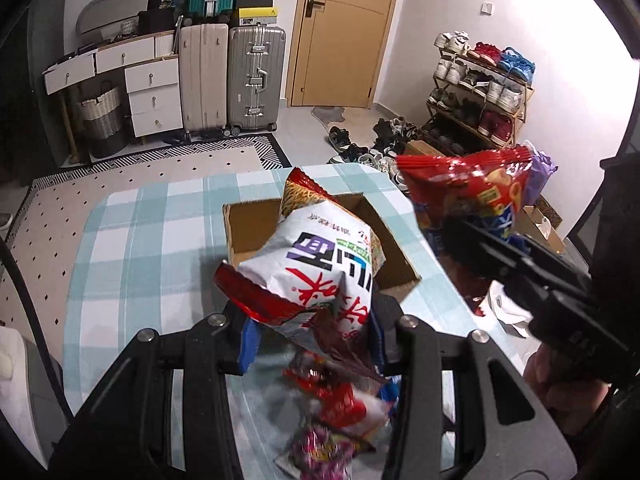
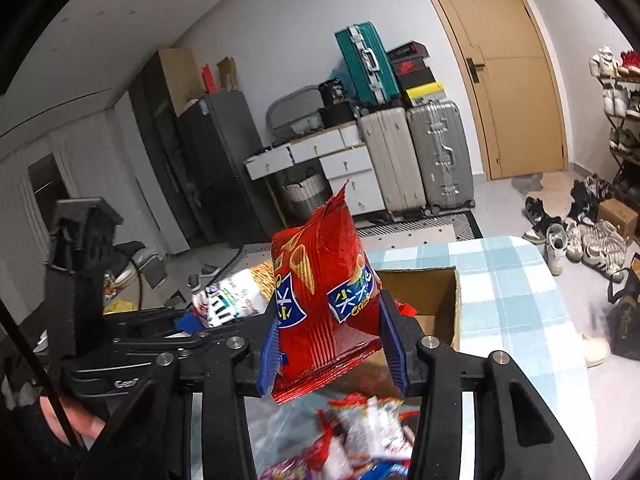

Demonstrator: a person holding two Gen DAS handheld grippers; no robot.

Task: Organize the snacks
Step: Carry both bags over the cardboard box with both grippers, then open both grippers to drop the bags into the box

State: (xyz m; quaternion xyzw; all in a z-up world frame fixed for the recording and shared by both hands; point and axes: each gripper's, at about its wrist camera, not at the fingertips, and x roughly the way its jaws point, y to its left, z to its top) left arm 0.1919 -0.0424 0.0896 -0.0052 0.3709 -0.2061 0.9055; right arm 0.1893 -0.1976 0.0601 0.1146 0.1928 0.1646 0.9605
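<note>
Both grippers up over the table, each gripping a snack bag

Left wrist view: left gripper pinching the white snack bag between narrow fingers, hanging above the open cardboard box on the checked table, loose snacks blurring below. Right wrist view: right gripper squeezing the red snack bag upright, fingers narrow, hovering beside the same box, the white bag peeking out left.

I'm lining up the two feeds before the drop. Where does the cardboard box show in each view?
Left wrist: cardboard box at center, behind the white snack bag.
Right wrist: right of center, behind the red snack bag.
Shared landmark: wooden door.
</note>
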